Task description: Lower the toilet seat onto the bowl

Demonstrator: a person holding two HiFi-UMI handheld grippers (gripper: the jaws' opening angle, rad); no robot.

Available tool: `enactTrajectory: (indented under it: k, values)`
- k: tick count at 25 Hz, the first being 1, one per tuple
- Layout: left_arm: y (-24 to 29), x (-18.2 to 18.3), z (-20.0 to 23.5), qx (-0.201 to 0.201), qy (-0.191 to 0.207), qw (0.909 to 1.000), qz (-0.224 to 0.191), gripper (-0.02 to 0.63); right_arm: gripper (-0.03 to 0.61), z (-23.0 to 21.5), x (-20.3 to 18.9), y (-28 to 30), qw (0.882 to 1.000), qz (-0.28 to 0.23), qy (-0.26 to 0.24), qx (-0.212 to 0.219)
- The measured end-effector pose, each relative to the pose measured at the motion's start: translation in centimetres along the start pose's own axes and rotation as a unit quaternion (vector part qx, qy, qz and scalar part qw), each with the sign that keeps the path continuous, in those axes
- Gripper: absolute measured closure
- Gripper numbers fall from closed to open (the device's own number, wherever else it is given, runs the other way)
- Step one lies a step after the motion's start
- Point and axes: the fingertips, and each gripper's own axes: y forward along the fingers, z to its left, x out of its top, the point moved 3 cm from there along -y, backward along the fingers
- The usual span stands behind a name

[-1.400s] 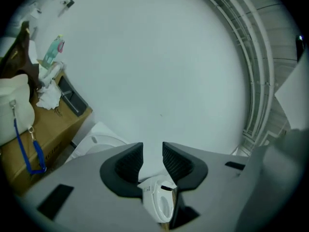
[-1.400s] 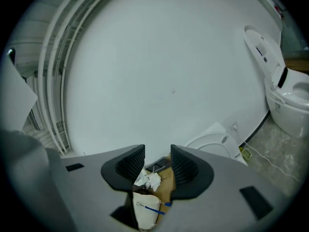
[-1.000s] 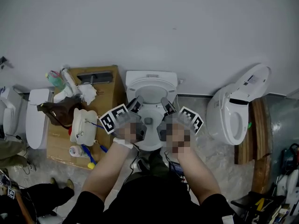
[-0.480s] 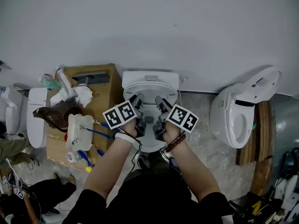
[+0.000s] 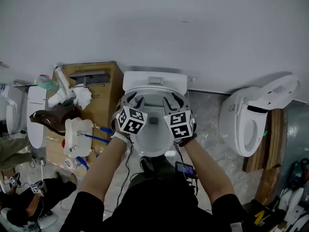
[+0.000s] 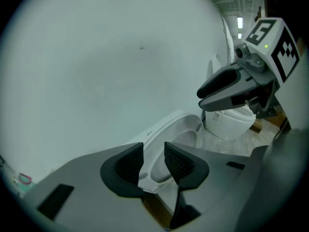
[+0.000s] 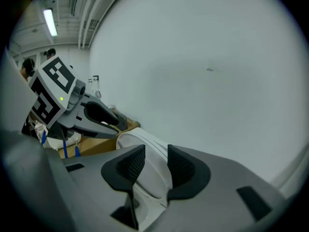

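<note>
White seat [image 5: 153, 96]: beyond both jaw gaps, seemingly raised against the tank [image 5: 154, 81]; we see nothing holding it.
Left hand-held gripper [image 6: 153, 146]: released, empty.
Right hand-held gripper [image 7: 156, 149]: released, empty.
Risk: we judge that a one-sided push could slam it onto the bowl [image 5: 153, 139].
Count: two grippers, one seat, two toilets; second toilet [image 5: 246, 124] lies right of the right one.

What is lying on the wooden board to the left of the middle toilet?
On the wooden board: a dark flat tray, white crumpled cloth, a brown bag and a white container. What lies under the bag is covered.
</note>
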Motion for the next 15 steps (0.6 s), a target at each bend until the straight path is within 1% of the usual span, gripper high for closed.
enactTrajectory:
  k: [2,6,8,10,11,13,15]
  values:
    - [1.0,0.0,0.3,0.003,0.010,0.9999,0.002,0.472,0.417,-0.6,-0.3,1.0,1.000,0.007,-0.020,0.005]
    - [2.9,0.3,0.7,-0.002,-0.003,1.0000,-0.003,0.472,0.417,-1.0,-1.0,3.0,0.998,0.012,-0.049,0.022]
    - [3.5,0.3,0.7,-0.016,-0.026,0.9995,-0.005,0.472,0.417,-0.9,-1.2,3.8,0.998,0.010,-0.051,0.030]
    - [3.6,0.3,0.6,-0.031,-0.062,0.9975,-0.016,0.472,0.417,-0.5,-1.4,4.4,0.998,0.006,-0.049,0.037]
    - [3.5,0.4,0.6,-0.033,-0.072,0.9966,-0.022,0.472,0.417,-0.3,-1.6,4.6,0.998,0.006,-0.050,0.040]
    - [3.5,0.6,0.7,-0.033,-0.068,0.9966,-0.033,0.472,0.417,-0.2,-1.8,5.0,0.997,0.005,-0.059,0.041]
    - [3.8,0.9,0.6,-0.037,-0.046,0.9976,-0.037,0.472,0.417,-0.3,-1.8,5.5,0.997,0.002,-0.068,0.039]
